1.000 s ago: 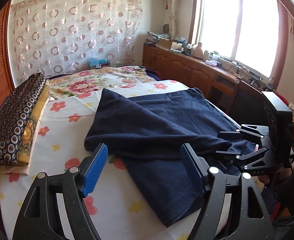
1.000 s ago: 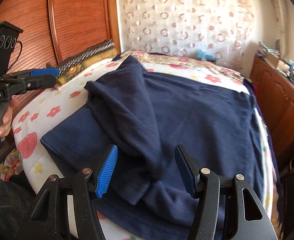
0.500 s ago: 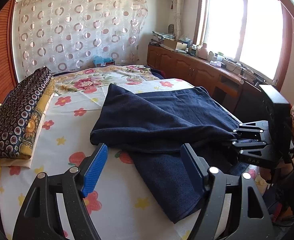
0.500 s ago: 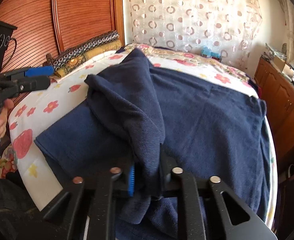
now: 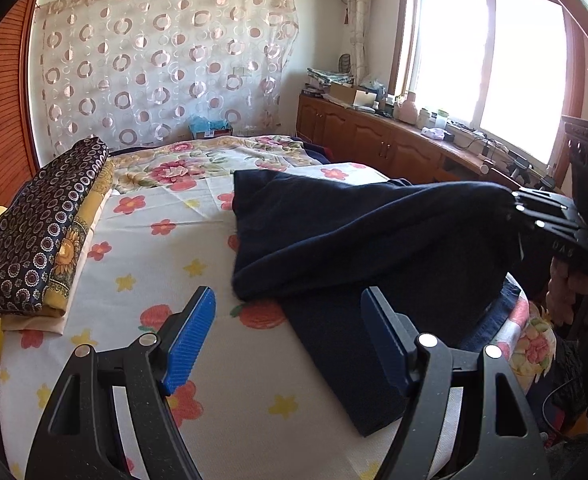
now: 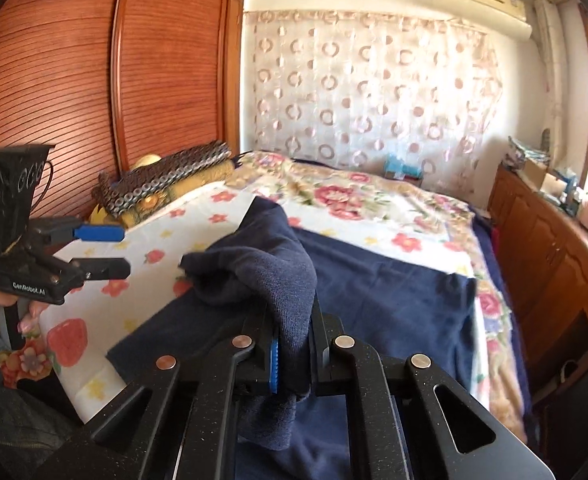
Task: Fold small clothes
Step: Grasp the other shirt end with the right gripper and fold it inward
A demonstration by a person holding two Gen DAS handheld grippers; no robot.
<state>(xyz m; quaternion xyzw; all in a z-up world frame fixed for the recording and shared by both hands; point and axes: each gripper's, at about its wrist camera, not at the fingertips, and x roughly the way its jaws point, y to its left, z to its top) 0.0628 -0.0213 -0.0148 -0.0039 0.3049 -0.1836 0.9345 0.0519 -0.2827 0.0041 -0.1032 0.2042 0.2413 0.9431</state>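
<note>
Jaws of right gripper (image 6: 294, 354) have just closed on navy garment (image 6: 382, 304); left gripper (image 5: 289, 336) gapes, holding nothing.

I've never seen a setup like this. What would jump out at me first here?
Probably the dark navy garment spread over the flowered bed sheet, one fold of it pinched between the blue-padded jaws of the right gripper and pulled up off the bed. The left gripper hangs open over the sheet's near edge, holding nothing. On the far left of the bed sits a stack of folded patterned fabrics.
</note>
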